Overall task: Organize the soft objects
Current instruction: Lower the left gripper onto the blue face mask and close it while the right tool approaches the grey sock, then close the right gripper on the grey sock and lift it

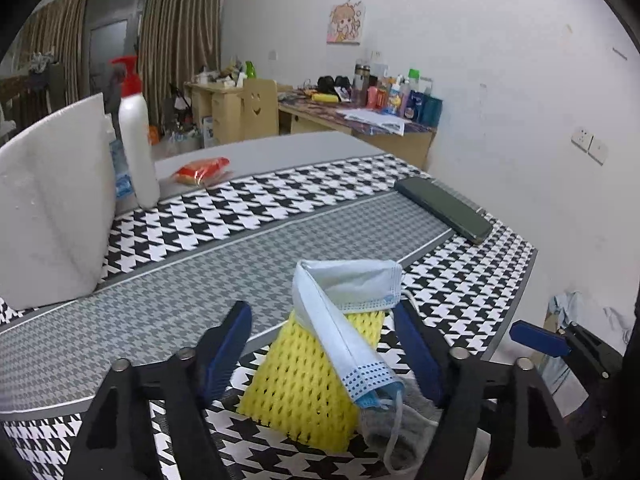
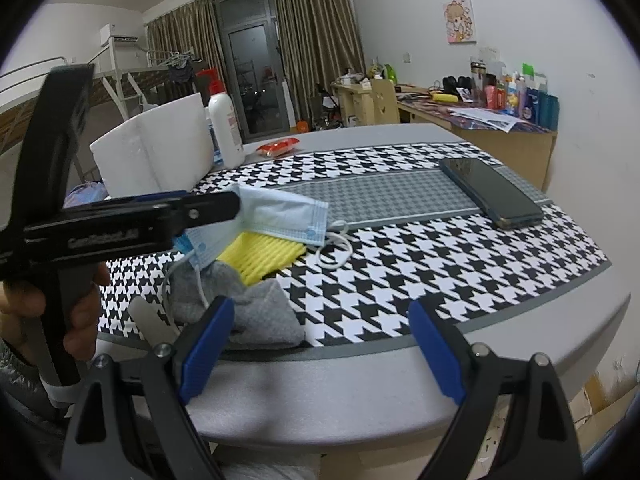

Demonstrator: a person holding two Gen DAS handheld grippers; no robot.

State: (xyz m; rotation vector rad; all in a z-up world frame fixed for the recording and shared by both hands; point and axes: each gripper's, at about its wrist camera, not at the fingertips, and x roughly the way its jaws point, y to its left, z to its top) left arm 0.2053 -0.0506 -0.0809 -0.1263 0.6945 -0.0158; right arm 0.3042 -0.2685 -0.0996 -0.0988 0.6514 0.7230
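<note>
Soft objects sit piled at the near table edge: face mask (image 1: 340,320) draped over yellow foam net (image 1: 308,384), grey cloth (image 2: 256,312) beside them. Your left gripper (image 1: 324,352) straddles the mask, jaws spread, not yet pinching; close on the mask alone. Right gripper (image 2: 320,344) hangs wide, empty. Only the right view shows your hand (image 2: 80,304).

Yellow foam net (image 1: 304,380); pale blue mask (image 1: 340,312); houndstooth mat (image 1: 248,208).

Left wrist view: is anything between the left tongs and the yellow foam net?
Yes. A folded blue face mask lies draped over the yellow foam net, between the left tongs; closing would catch the mask first.
</note>
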